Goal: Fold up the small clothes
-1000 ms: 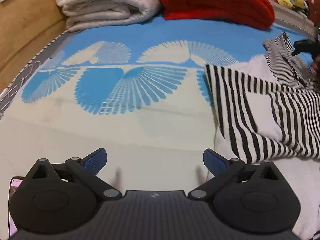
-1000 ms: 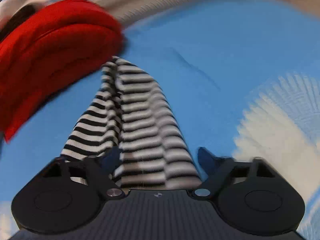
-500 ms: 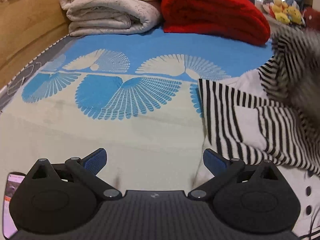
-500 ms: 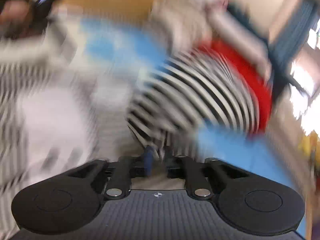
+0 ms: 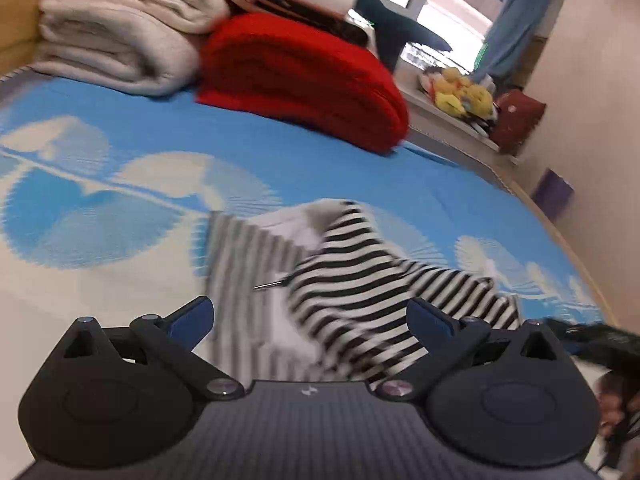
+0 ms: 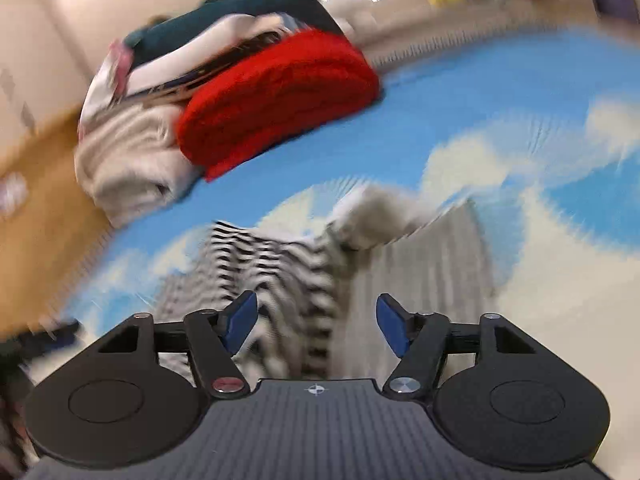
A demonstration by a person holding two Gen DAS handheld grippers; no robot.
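Blue fan-patterned bedspread (image 5: 360, 148) carries the striped garment (image 5: 360, 280); both hand-held grippers released, right (image 6: 316, 322) opening

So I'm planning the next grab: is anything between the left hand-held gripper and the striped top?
Nothing visible. The left hand-held gripper, jaws wide apart, looks straight onto the striped top on the bed sheet; the red blanket lies well beyond.

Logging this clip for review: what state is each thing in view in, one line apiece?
Striped top: lying on the bed, partly folded over itself, in neither gripper.
Left gripper: open, fingers empty.
Right gripper: opening, fingers off the top.
Red blanket: folded.
White blanket: folded, beside the red one.
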